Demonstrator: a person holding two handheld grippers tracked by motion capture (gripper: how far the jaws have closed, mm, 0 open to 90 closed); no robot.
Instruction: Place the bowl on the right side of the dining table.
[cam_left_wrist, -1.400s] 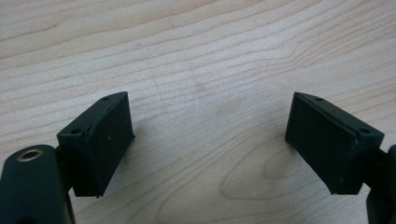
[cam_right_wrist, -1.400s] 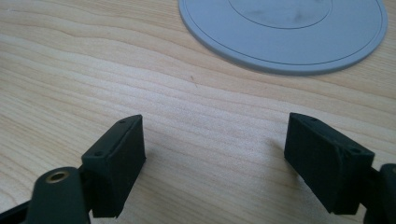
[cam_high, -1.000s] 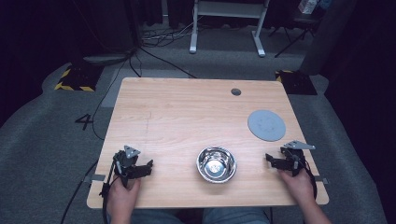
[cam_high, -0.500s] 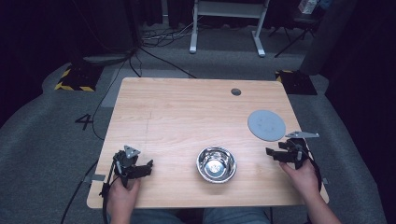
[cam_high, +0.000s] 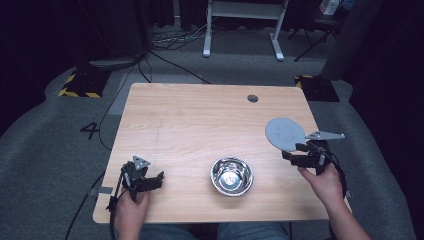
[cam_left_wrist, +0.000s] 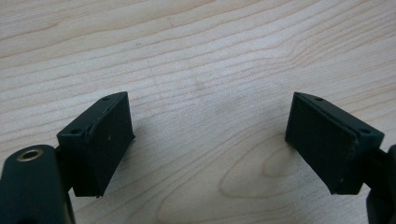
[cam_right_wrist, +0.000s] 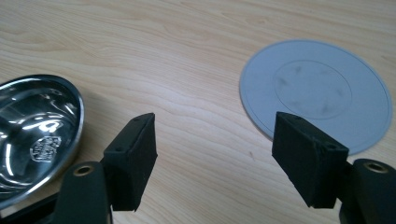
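The right gripper (cam_high: 296, 154) is hanging with its jaws spread wide and empty near the tabletop's (cam_high: 200, 125) right edge, its tips just beside the near rim of the grey disc (cam_high: 285, 133). The disc is lying flat, round, with no long axis. The steel bowl (cam_high: 231, 175) is sitting mouth-up near the front edge. The left gripper (cam_high: 157, 179) is resting gaping over bare wood by the front-left corner.

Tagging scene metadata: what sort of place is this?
Likely a lab or recording studio: a light wooden table on grey carpet, black-and-yellow hazard-striped floor plates, loose cables and a white equipment stand behind.
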